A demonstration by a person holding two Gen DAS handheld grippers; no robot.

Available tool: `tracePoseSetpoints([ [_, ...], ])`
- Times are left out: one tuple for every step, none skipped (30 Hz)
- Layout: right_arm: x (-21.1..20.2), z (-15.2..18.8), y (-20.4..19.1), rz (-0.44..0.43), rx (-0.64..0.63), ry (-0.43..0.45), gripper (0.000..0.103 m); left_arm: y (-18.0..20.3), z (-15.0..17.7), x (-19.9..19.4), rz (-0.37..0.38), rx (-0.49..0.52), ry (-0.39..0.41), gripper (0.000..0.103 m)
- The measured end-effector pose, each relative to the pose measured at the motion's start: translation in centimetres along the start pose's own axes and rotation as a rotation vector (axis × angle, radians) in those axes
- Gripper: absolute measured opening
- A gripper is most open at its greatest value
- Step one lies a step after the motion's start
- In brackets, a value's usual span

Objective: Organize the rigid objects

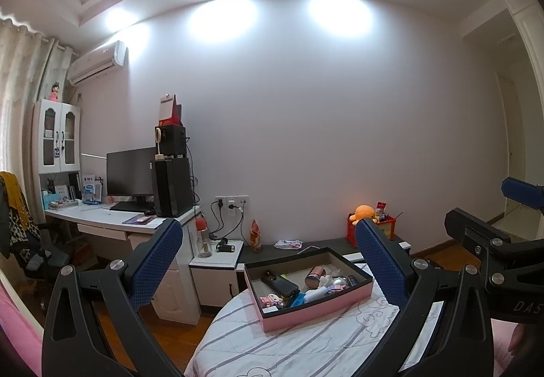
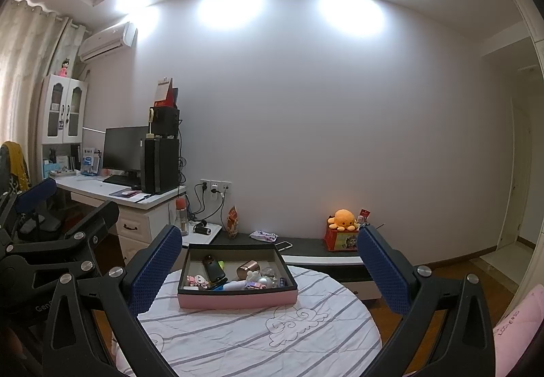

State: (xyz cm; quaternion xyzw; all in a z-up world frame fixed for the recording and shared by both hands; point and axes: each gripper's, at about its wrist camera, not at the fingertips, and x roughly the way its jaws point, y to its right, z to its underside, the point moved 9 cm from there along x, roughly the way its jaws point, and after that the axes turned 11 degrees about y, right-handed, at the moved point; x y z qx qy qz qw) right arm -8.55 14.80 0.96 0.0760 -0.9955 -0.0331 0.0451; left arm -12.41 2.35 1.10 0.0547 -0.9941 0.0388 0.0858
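In the left wrist view, the left gripper (image 1: 268,259) hung with fingers spread and empty, short of the pink box (image 1: 307,288) on the striped bedspread (image 1: 306,343), where 1 dark case (image 1: 279,285) and other small items lay jumbled inside. In the right wrist view, the right gripper (image 2: 270,266), equally released, faced the box's near wall. Whether the pile awaited sorting or was already gathered there could not be judged, so any reach should drop from above the box, clear of its rim.

White letters "DAS" stand on the black frame of the right gripper (image 1: 523,304), cut off at the picture's edge. In the right wrist view, "Gen" shows on the black frame of the left gripper (image 2: 42,298), and the pink quilted cushion (image 2: 520,322) carries stitched lettering too small to read surely.
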Motion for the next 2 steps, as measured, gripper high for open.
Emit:
tracePoseSetpoints([
  [0.04, 0.01, 0.02, 0.000, 0.001, -0.002, 0.103, 0.04, 0.04, 0.03, -0.001, 0.002, -0.002, 0.103],
  [0.03, 0.02, 0.03, 0.002, 0.000, -0.003, 0.103, -0.01, 0.01, 0.03, 0.000, 0.004, -0.002, 0.103],
])
